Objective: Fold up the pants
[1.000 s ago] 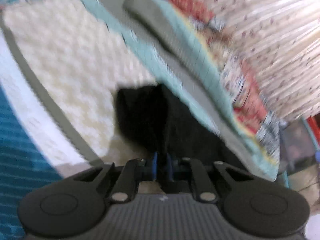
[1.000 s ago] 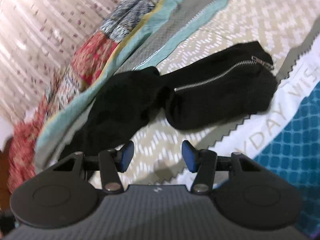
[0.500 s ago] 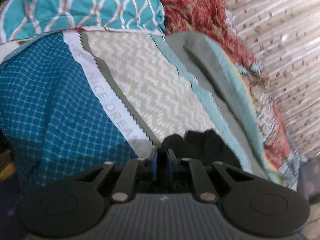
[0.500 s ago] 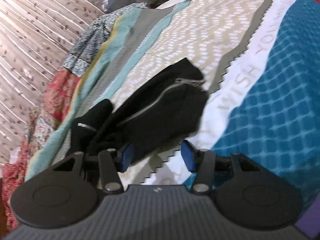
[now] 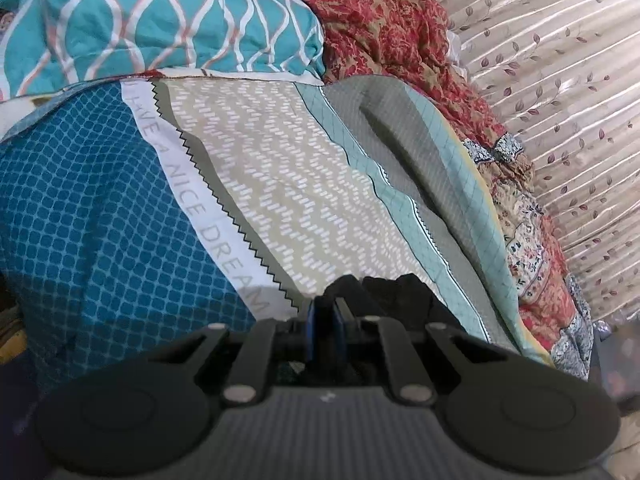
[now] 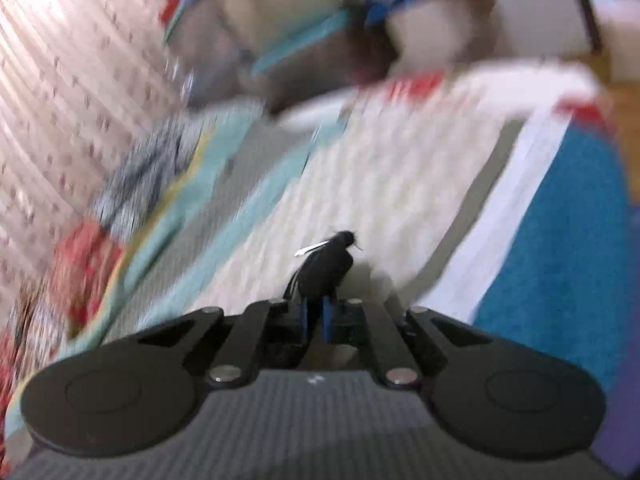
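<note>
The pants (image 6: 326,266) are black, with a silver zipper, and they now sit pinched at 2 points over the bedspread (image 5: 304,200). In the right wrist view a bunched tip of black cloth with the zipper pull sticks up from between the blue pads of the right gripper (image 6: 315,318). Half a second ago those jaws stood apart with the pants lying flat ahead of them; they have just closed, and cloth is now clamped between them. The view is badly smeared, so the right hand seems to be swinging with its catch.

The left gripper (image 5: 324,320) has its jaws narrow too, nipped on a dark fold of the pants that shows just past the pads, as it did a second ago. Its view has settled from blur to a sharp look along the bedspread toward the pillow (image 5: 160,16) and the curtain (image 5: 560,100).

With both ends held, the garment looks ready to be lifted and spread or doubled over; I judge the fold itself is not yet made. How much cloth hangs below the grippers cannot be seen.
</note>
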A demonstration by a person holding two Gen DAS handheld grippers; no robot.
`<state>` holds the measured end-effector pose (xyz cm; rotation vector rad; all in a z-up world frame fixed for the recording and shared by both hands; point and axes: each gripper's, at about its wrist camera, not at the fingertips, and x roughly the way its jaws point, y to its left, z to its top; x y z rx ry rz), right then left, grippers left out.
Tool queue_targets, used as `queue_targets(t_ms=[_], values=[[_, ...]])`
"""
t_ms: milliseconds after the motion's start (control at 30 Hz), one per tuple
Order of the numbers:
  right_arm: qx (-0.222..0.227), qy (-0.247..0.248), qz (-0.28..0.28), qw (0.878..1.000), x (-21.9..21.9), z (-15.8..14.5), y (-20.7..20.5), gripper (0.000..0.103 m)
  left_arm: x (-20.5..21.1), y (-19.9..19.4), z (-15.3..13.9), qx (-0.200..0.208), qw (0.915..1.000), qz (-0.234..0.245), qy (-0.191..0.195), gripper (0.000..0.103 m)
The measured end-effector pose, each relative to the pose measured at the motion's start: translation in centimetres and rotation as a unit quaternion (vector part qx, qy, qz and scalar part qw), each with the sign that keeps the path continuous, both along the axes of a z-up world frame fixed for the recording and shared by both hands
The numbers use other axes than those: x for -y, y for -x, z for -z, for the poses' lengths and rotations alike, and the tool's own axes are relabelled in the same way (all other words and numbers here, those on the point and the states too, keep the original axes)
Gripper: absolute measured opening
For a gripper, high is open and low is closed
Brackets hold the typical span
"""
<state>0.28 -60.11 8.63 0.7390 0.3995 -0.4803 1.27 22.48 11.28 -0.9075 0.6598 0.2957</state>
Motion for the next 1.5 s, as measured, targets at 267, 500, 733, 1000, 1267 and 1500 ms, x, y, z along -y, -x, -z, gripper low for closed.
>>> queue_targets(t_ms=[267,500,733,1000,1267,1500], values=[[-0.088,-0.002,0.138,0.987,6.0,0.9,5.2,0.07,-0.3,1.0,1.5,-0.078,0.9954,-0.046,-0.03,0.037],[-0.027,0.012,0.235,0.972,5.3,0.6,9.6,0.065,0.3,0.2,0.1,-0.037,0.9984,-0.024,-0.035,0.039],[0.016,-0.055,-0.119,0.991,-1.1,-1.1,-0.7,0.051,10.1,-6.8,0.6,0.007,0.9862,0.137,-0.093,0.039],[-0.053,-0.234,-0.21,0.948,-8.5,7.0,-14.7,0.049,15.9,-12.0,7.5,-0.083,0.9734,0.179,-0.116,0.034],[-0.033,-0.2,-0.206,0.957,-7.3,4.6,-16.7,0.013,15.0,-11.4,6.2,-0.071,0.9746,0.187,-0.1,0.035],[0.028,0.085,-0.094,0.992,2.4,-6.8,-10.7,0.016,10.8,-11.8,1.9,0.008,0.9853,0.127,-0.115,0.056]])
